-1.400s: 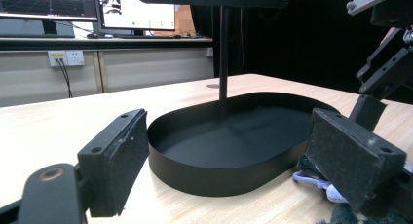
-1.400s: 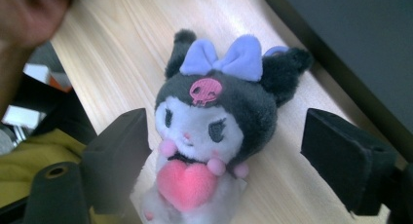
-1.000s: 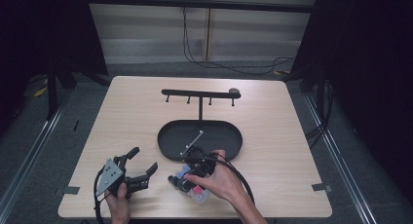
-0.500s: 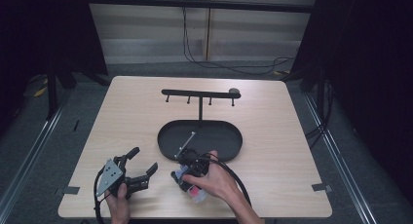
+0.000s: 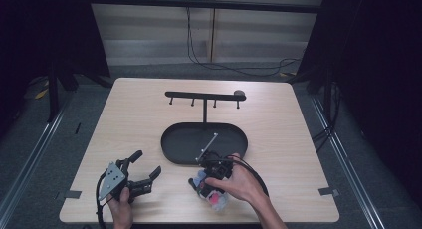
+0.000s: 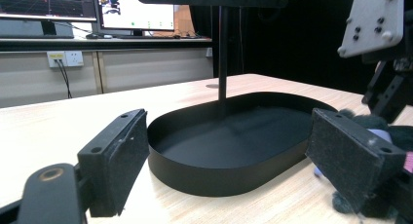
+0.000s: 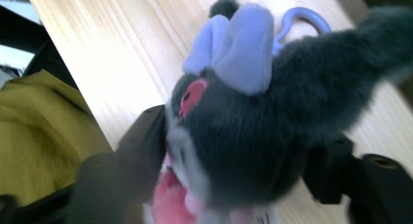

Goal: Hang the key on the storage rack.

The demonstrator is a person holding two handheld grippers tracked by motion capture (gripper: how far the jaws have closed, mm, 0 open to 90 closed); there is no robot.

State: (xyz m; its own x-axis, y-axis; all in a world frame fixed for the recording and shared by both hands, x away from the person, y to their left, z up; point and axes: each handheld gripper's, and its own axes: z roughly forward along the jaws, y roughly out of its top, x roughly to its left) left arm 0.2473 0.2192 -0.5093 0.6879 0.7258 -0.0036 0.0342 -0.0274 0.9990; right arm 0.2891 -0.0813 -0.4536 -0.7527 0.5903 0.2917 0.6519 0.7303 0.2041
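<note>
One plush toy (image 7: 243, 131) is clamped between the right gripper's (image 7: 234, 160) jaws at the table's (image 5: 124, 119) near edge, beside one tray (image 5: 184, 144) with one rack (image 5: 204, 95), while the left gripper (image 5: 144, 165) is held with jaws apart; no writing is legible.

A light wooden table (image 5: 124, 119) carries a black oval tray (image 5: 174, 144) with an upright T-shaped hanger stand (image 5: 204, 100) at its far rim, while a dark plush toy (image 7: 253, 121) lies just in front of the tray.
</note>
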